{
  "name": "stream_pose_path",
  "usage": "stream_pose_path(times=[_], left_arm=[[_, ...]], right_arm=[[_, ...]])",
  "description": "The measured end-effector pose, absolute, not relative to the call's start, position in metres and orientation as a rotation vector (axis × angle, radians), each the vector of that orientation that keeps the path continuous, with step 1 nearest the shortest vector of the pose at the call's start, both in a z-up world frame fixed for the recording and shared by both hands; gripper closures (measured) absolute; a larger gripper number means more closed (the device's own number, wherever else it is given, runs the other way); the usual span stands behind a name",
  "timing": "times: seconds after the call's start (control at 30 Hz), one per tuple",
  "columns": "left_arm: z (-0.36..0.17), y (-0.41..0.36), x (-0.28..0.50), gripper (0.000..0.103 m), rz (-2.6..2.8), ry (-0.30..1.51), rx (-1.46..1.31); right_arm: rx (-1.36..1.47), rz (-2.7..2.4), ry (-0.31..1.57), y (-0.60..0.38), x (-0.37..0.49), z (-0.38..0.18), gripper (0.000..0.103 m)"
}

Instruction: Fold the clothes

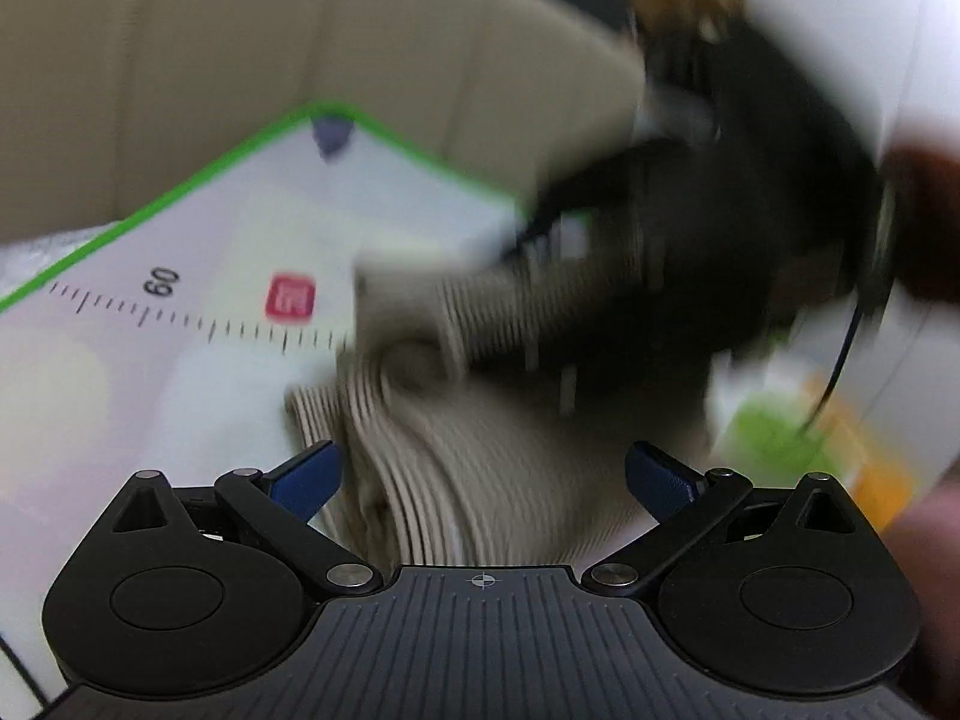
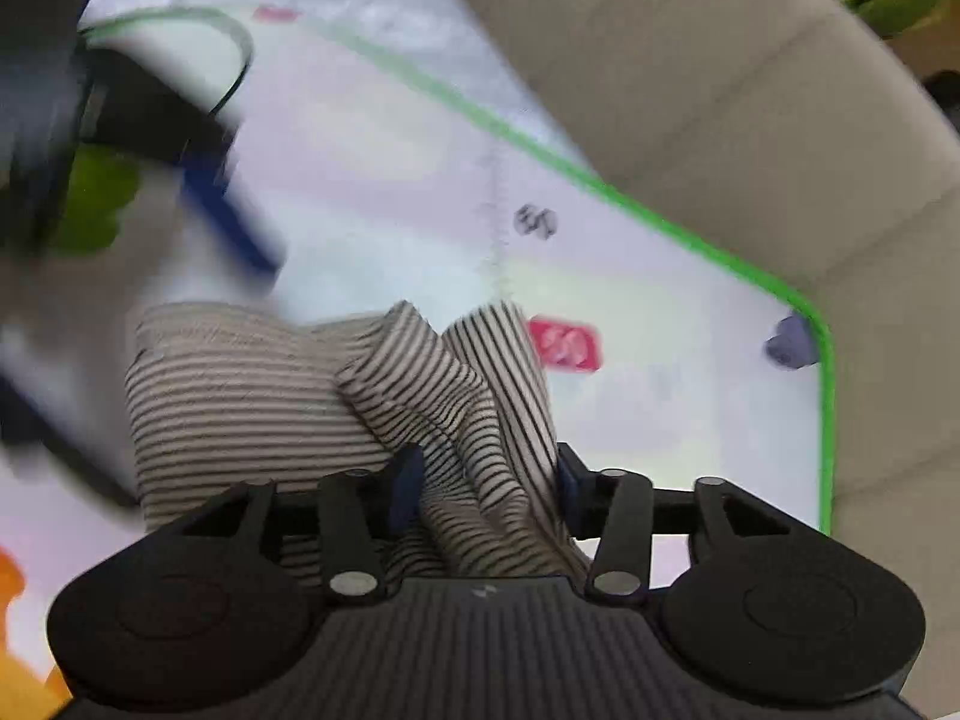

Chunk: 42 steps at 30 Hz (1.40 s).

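Note:
A beige garment with thin dark stripes lies bunched on a white mat with a green border. My right gripper has its blue fingers closed on a raised fold of the striped cloth. In the left wrist view the same garment lies between the wide-spread blue fingers of my left gripper, which is open. The right gripper shows there as a dark blur over the cloth. The left gripper shows as a blurred dark shape with a blue finger in the right wrist view.
The mat has a printed ruler scale, a red label and a small grey-blue mark at its corner. A beige sofa back curves round the mat's far side. Green and orange patches lie to the right.

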<state>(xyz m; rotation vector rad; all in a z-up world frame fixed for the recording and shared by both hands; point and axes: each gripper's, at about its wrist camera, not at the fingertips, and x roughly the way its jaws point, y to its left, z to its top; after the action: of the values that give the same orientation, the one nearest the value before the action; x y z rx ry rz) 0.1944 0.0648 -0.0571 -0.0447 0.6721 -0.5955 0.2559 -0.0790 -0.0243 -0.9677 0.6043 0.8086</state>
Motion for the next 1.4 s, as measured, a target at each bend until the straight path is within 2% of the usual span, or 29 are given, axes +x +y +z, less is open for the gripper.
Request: stream_pose_path(times=[0.07, 0.1, 0.13, 0.2, 0.33, 0.43, 0.53, 0.67, 0.73, 0.77, 0.8, 0.87, 0.9, 1.07, 1.13, 1.17, 1.2, 1.23, 1.33, 1.37, 1.4], left_arm=[[-0.070, 0.059, 0.198, 0.001, -0.579, 0.721, -0.011], [-0.072, 0.060, 0.200, 0.001, -0.588, 0.741, -0.034], [-0.073, 0.060, 0.200, 0.001, -0.588, 0.751, -0.048], [-0.072, 0.061, 0.199, 0.001, -0.584, 0.748, -0.050], [-0.066, 0.073, 0.202, 0.002, -0.557, 0.729, -0.125], [-0.046, 0.094, 0.197, 0.002, -0.514, 0.646, -0.256], [-0.025, 0.096, 0.194, 0.002, -0.444, 0.558, -0.252], [-0.015, 0.061, 0.212, 0.002, -0.435, 0.571, -0.077], [-0.015, 0.039, 0.225, 0.005, -0.433, 0.597, 0.002], [-0.015, 0.027, 0.232, 0.020, -0.431, 0.612, 0.036], [-0.014, 0.018, 0.240, 0.045, -0.433, 0.639, 0.075], [-0.012, 0.004, 0.252, 0.058, -0.407, 0.681, 0.149], [-0.011, 0.001, 0.259, 0.070, -0.379, 0.680, 0.164], [-0.015, 0.050, 0.267, 0.080, 0.002, 0.670, -0.048], [-0.022, 0.075, 0.255, 0.078, 0.048, 0.653, -0.202], [-0.026, 0.086, 0.245, 0.074, 0.016, 0.635, -0.293], [-0.032, 0.093, 0.233, 0.063, -0.049, 0.599, -0.374], [-0.035, 0.094, 0.232, 0.056, -0.128, 0.605, -0.415], [-0.039, 0.094, 0.234, 0.035, -0.363, 0.611, -0.481], [-0.037, 0.092, 0.238, 0.017, -0.436, 0.607, -0.468], [-0.035, 0.088, 0.241, 0.009, -0.480, 0.590, -0.430]], right_arm=[[-0.905, 0.745, 0.530, -0.086, 0.259, -0.010, 0.056], [-0.850, 0.700, 0.515, -0.093, 0.263, -0.001, 0.052], [-0.795, 0.655, 0.499, -0.099, 0.266, 0.008, 0.044], [-0.633, 0.538, 0.492, -0.123, 0.266, 0.024, 0.037], [-0.192, 0.387, 0.521, -0.200, 0.234, 0.034, 0.037], [0.045, 0.314, 0.507, -0.241, 0.193, 0.009, 0.048], [0.270, 0.237, 0.487, -0.271, 0.162, -0.030, 0.048], [0.326, 0.275, 0.604, -0.272, 0.181, -0.067, 0.048], [0.304, 0.290, 0.565, -0.273, 0.182, -0.065, 0.048], [0.293, 0.298, 0.546, -0.274, 0.183, -0.063, 0.048], [0.293, 0.308, 0.543, -0.275, 0.181, -0.062, 0.048], [0.303, 0.322, 0.547, -0.277, 0.179, -0.063, 0.046], [0.308, 0.320, 0.551, -0.280, 0.181, -0.063, 0.046], [0.332, 0.295, 0.590, -0.283, 0.184, -0.060, 0.036], [0.304, 0.299, 0.605, -0.279, 0.183, -0.065, 0.036], [0.290, 0.301, 0.613, -0.276, 0.183, -0.067, 0.039], [0.281, 0.309, 0.602, -0.274, 0.180, -0.065, 0.042], [0.290, 0.321, 0.586, -0.272, 0.177, -0.062, 0.045], [0.328, 0.353, 0.525, -0.265, 0.173, -0.046, 0.045], [0.343, 0.363, 0.504, -0.262, 0.172, -0.040, 0.043], [0.357, 0.372, 0.482, -0.259, 0.171, -0.034, 0.039]])
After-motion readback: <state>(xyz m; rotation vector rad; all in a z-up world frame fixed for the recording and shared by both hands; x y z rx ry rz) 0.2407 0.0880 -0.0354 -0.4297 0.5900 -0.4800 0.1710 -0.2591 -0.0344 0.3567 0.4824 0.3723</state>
